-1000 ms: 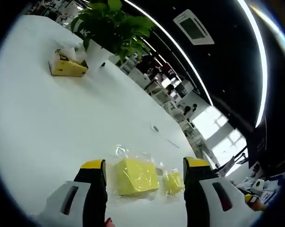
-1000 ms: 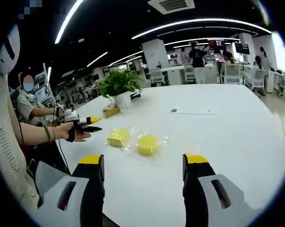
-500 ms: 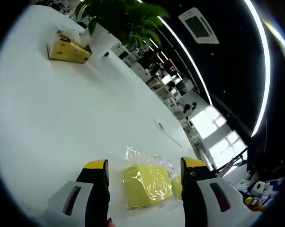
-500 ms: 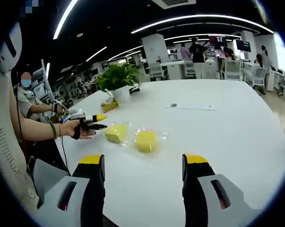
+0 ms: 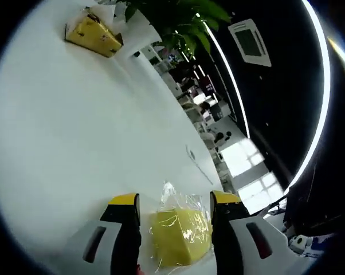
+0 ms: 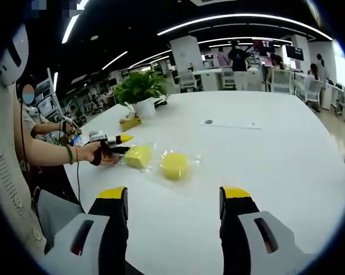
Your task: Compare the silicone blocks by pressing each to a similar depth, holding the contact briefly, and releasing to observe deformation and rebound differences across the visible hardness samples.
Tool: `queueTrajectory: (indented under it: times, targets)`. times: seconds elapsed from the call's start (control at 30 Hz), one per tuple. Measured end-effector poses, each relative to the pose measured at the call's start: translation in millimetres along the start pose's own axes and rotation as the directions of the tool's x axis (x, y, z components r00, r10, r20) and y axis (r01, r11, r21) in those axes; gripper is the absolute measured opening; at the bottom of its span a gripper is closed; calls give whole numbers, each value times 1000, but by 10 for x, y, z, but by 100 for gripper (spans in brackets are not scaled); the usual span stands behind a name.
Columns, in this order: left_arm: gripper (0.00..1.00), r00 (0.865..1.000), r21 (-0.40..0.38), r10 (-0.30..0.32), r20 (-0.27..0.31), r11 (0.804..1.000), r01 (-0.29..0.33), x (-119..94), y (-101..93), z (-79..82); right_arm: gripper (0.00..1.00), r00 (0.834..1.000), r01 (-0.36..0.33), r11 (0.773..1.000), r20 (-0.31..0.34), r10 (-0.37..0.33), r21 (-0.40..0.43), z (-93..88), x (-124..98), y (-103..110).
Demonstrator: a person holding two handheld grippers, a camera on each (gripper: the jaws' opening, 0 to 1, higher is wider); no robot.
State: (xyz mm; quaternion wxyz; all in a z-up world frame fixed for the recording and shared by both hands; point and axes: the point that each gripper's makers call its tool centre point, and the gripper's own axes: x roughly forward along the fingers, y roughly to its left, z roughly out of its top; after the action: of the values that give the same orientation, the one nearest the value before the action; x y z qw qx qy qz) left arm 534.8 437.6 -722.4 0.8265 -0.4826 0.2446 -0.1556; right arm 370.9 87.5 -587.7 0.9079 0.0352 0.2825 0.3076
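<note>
The left gripper [image 5: 173, 206] stands with its jaws apart and one wrapped yellow block [image 5: 181, 236] between them, the yellow tips on either side of the block; whether either tip already touches the wrapper I cannot tell. In the right gripper view the same left gripper [image 6: 116, 145], held in a hand [image 6: 99, 154], reaches the near left end of that block [image 6: 138, 156], and a second wrapped block [image 6: 174, 165] lies just to its right, close beside it but apart. The right gripper [image 6: 173, 197] is open and holds nothing, well back from both blocks on the near side of the table [image 6: 264, 149]. This looks like the start of the first press: the next move calls for closing the left jaws slowly on the block to a modest depth, holding, then letting go, and for remembering that depth for the second block. The clear wrapper is loose and shiny, so it may slip or crinkle under the tips. The table is white and smooth. At its far left stand a potted plant [image 6: 141, 91] and a small yellow box [image 5: 94, 35]. Beyond lies an open office with desks, chairs, people standing far off, long ceiling lights and bright windows.
</note>
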Motion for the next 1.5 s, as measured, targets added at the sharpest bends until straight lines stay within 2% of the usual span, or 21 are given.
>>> queueTrajectory:
  times: [0.27,0.5,0.6,0.73,0.9,0.97,1.07,1.17,1.23,1.5]
  targets:
    - [30,1000,-63,-10,9,998,11,103,45,11,59,1000,1,1000,-15,-1,1,-23,30,-31]
    - [22,1000,-42,-22,-20,999,21,148,24,-61,58,1000,-4,1000,-23,4,1,-36,68,-30]
    - [16,999,-4,-11,-36,1000,11,153,37,-98,58,1000,-7,1000,-27,7,-1,-40,73,-34]
    - [12,999,-20,-26,-34,999,25,156,-3,-94,58,1000,-4,1000,-29,4,-3,-40,68,-56]
    - [0,999,2,-41,-36,999,41,158,-52,-78,56,1000,0,1000,-29,0,-2,-36,65,-74]
    - [0,998,54,-34,-47,998,37,165,-53,-97,56,1000,-1,1000,-30,1,-5,-38,62,-74]
    - [0,998,61,-40,-56,997,43,176,-75,-110,56,1000,0,1000,-27,0,-5,-30,58,-80]
    - [0,997,135,-26,-75,990,36,181,-76,-128,56,1000,0,1000,-26,0,-9,-26,55,-84]
    - [0,997,155,-14,-80,988,26,178,-80,-126,56,1000,0,1000,-24,-1,-10,-18,51,-84]
    - [0,996,241,-5,-91,970,27,154,-266,-106,56,1000,-7,1000,-11,7,-15,7,41,-65]
